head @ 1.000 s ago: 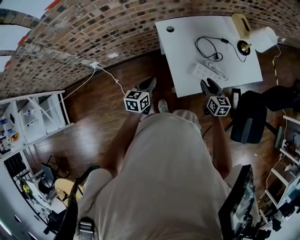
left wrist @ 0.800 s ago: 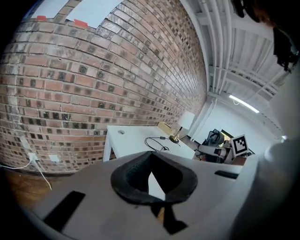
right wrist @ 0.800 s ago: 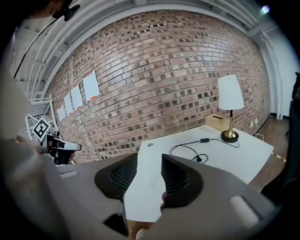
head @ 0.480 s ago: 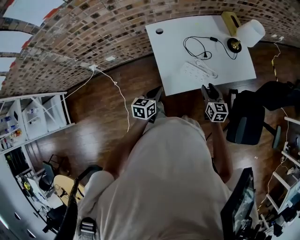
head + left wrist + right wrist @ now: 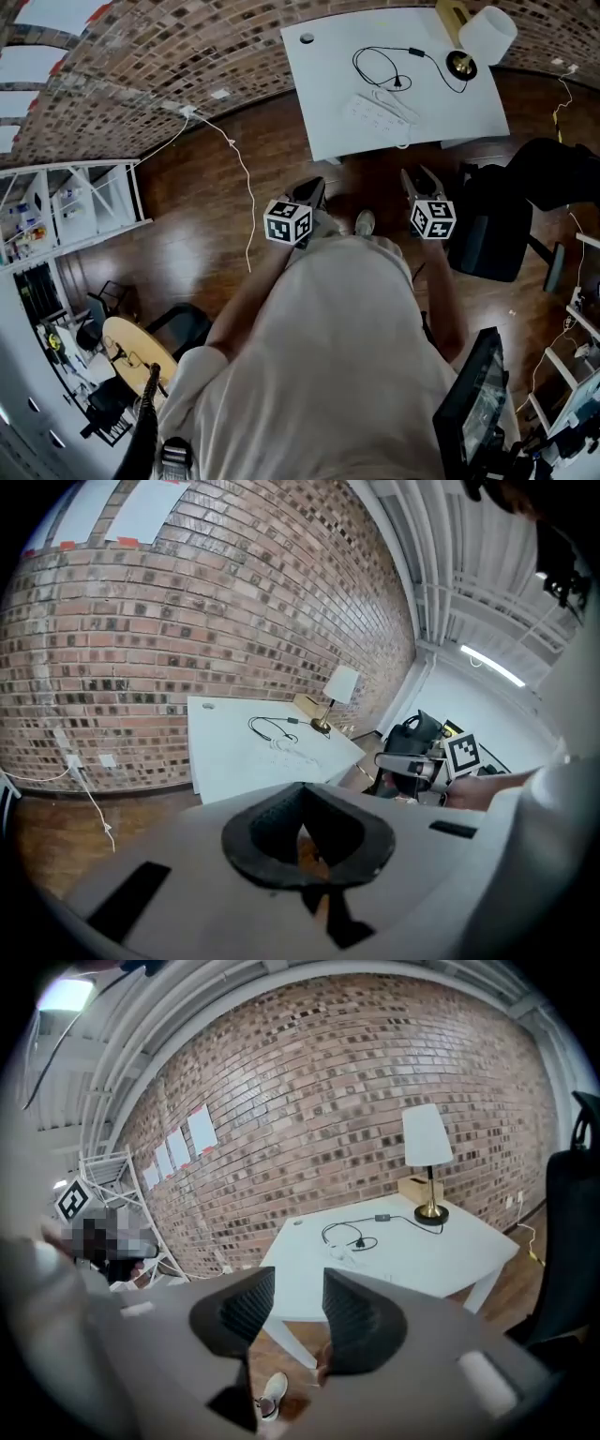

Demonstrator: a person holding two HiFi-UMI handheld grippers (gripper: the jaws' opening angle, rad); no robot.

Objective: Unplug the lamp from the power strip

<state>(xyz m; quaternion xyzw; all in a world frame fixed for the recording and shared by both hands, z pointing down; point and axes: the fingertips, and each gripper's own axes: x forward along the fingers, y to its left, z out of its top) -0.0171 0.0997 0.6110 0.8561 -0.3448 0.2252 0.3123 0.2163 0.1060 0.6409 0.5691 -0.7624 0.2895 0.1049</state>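
A lamp with a white shade [image 5: 487, 34] and brass base [image 5: 460, 64] stands at the far right of a white table [image 5: 469, 112]. Its black cord [image 5: 375, 67] loops toward a white power strip [image 5: 373, 110]; the frames are too small to tell whether the plug sits in the strip. Both grippers hang over the wooden floor, short of the table's near edge. My left gripper [image 5: 313, 187] is shut and empty, its pads [image 5: 272, 822] meeting at the tips. Nothing sits between the parted fingers of my open right gripper [image 5: 298, 1299]. The right gripper view shows the lamp [image 5: 426, 1135] and strip [image 5: 345, 1258] ahead.
A black office chair [image 5: 492, 234] stands right of my right gripper. A white cable [image 5: 239, 173] trails across the floor from the brick wall. A yellow box [image 5: 448, 15] sits beside the lamp. White shelving [image 5: 75, 211] is at the left, a monitor [image 5: 473, 403] at the lower right.
The table has slid up and away in the head view, so both grippers now sit farther from its near edge. Their jaws look unchanged.
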